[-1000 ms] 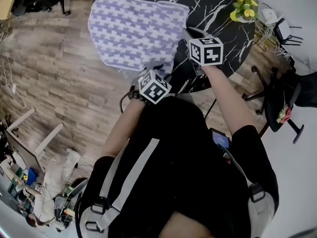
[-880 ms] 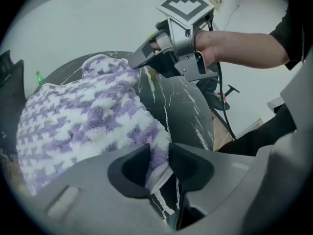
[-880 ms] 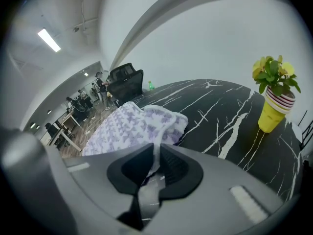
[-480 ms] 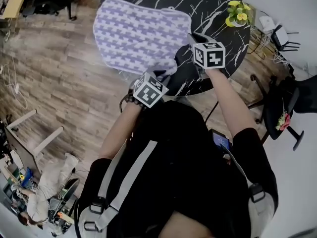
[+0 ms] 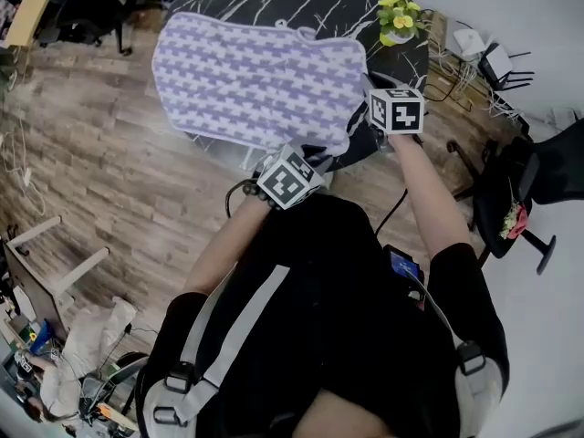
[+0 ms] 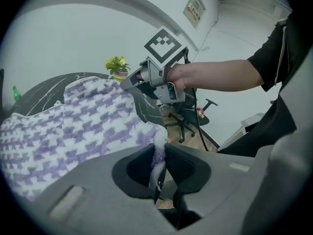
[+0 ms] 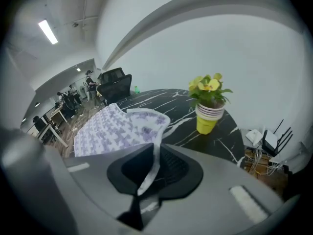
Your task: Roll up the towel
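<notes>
Left tool (image 6: 159,163): jaws have just been closing and now pinch a near corner of the towel (image 5: 251,76); white-and-purple pile shows squeezed between the pads.
Right tool (image 7: 152,168): clenched on the towel's other near corner, with a thin white hem running up between its jaws.

Change over the last second: the near edge, which sagged in a bunch between the two tools, is now drawn out between them. The towel looks wider and flatter across the black marble worktop (image 5: 310,3). Both tools have shifted with it.

Position: the towel is spread open on the worktop. Its left part seems to reach past the rim, and the near corners are lifted in the tools. The potted flowers (image 5: 398,24) stand apart at the far right.

Judgement: both corners are secured and the cloth is straightened, so the setup looks complete. No roll has been started yet.
</notes>
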